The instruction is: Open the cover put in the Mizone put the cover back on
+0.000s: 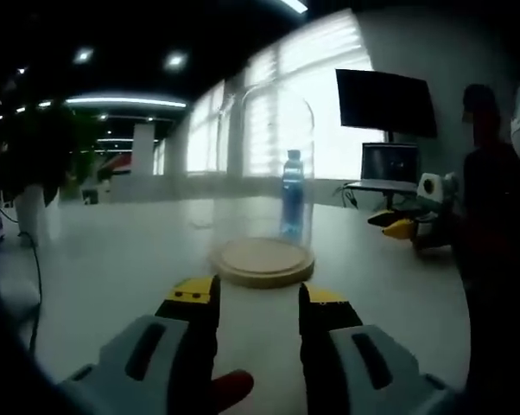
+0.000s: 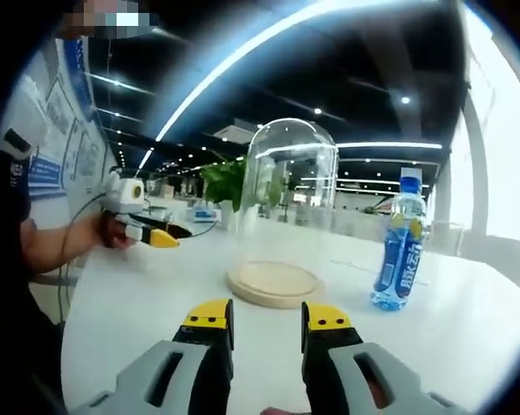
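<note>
On the white surface [image 2: 467,337] a clear glass dome cover [image 2: 290,203] stands upright on its round wooden base [image 2: 275,284], closed over the base with nothing seen inside it. In the right gripper view the Mizone bottle [image 2: 399,252], blue-capped and blue-labelled, stands upright on the surface beside the base and clear of it, outside the cover. In the left gripper view the same bottle [image 1: 292,194] is seen through the glass of the cover [image 1: 273,164], on the far side of the base [image 1: 262,260]. The left claw [image 1: 257,298] has its two yellow-tipped jaws apart, holding nothing, short of the base and pointed toward it. The right claw [image 2: 267,318] likewise has its jaws apart and empty, short of the base. The right gripper view also shows the left claw [image 2: 155,235] held in a person's hand [image 2: 113,232] above the surface, well apart from the cover; its jaw gap cannot be judged from that angle. A dark monitor [image 1: 385,102] and a laptop [image 1: 390,162] stand behind the surface in the left gripper view.
</note>
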